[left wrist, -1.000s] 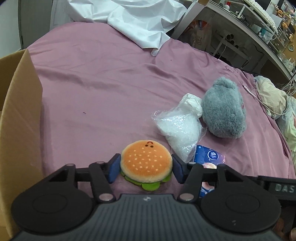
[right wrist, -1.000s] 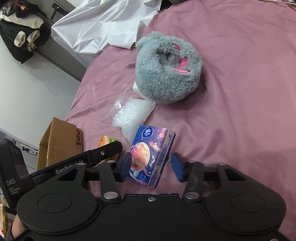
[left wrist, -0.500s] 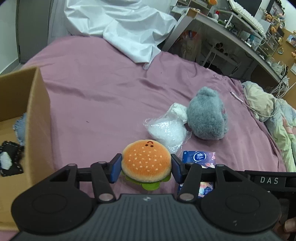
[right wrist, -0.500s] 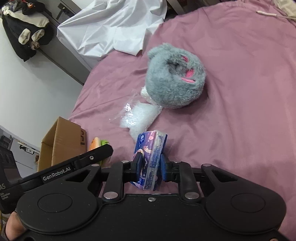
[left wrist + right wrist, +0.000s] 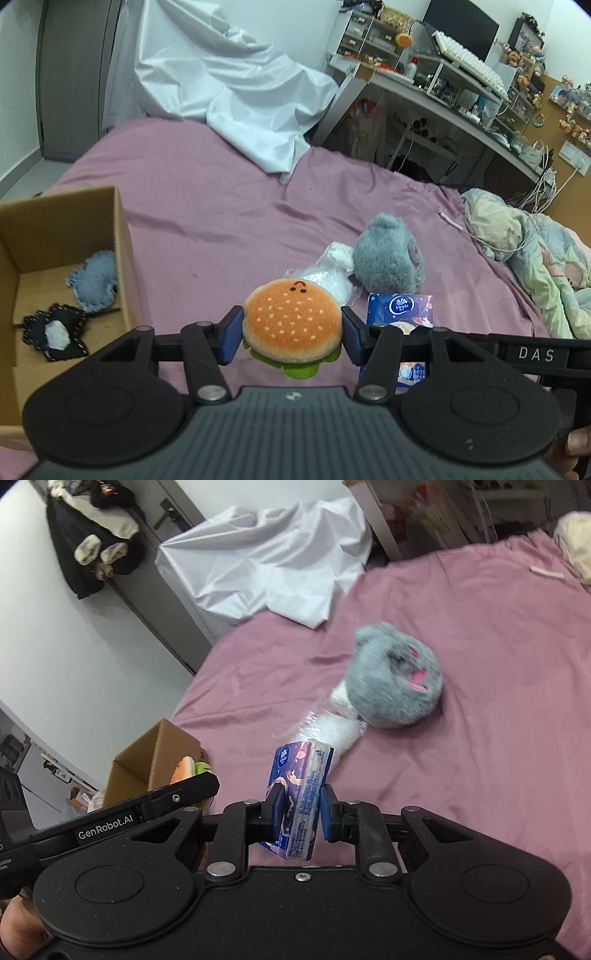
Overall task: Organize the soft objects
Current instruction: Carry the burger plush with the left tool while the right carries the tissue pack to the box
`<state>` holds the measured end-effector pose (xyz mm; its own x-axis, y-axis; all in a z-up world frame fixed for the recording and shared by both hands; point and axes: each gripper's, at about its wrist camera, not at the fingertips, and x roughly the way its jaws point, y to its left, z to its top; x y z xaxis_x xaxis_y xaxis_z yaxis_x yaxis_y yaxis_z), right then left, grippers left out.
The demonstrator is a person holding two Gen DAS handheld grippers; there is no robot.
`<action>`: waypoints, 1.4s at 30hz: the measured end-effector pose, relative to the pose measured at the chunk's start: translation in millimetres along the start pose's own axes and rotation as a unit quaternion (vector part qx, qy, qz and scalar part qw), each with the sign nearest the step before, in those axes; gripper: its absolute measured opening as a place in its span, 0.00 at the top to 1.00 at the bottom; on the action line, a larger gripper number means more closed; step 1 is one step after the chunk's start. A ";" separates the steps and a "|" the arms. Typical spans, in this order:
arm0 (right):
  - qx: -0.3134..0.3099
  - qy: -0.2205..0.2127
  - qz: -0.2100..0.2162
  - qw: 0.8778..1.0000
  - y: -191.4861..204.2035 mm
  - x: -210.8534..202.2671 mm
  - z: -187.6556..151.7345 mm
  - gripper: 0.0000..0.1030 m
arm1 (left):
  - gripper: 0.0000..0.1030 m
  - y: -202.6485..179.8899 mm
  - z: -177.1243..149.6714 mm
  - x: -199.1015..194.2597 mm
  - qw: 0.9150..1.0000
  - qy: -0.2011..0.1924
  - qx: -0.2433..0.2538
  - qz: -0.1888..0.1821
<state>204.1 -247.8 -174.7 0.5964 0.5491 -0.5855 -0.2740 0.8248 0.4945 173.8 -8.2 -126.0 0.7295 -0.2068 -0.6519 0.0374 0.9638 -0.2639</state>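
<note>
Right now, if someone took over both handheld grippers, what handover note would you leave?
Left gripper: shut on the orange plush hamburger toy, off the bed.
Right gripper: shut on the blue tissue packet, on edge, off the purple bedsheet.
Done: a blue denim piece and a black stitched pouch lie in the brown cardboard box.
Left: box both held items, then the grey furry plush toy and clear plastic bag of white filling beside it on the sheet.

We're counting one orange plush burger (image 5: 291,325), one blue tissue pack (image 5: 299,797), one grey fluffy toy (image 5: 388,258), one clear plastic bag (image 5: 328,277), one brown cardboard box (image 5: 62,236).
</note>
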 end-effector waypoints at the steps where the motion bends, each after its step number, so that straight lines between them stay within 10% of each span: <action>1: -0.002 -0.003 0.002 1.000 2.5 -2.1 -0.3 0.80 | 0.48 0.4 0.3 -3.7 1.000 -0.004 0.001 0.000; 42: -0.098 -0.039 0.047 0.993 117.2 4.7 -6.4 0.80 | 0.48 102.4 -13.0 -106.5 0.991 -0.087 -0.065 0.072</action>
<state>170.0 -147.7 -123.6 0.6158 0.6198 -0.4864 -0.4688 0.7844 0.4060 91.1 110.3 -92.8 0.8282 -0.0248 -0.5600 -0.1567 0.9490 -0.2737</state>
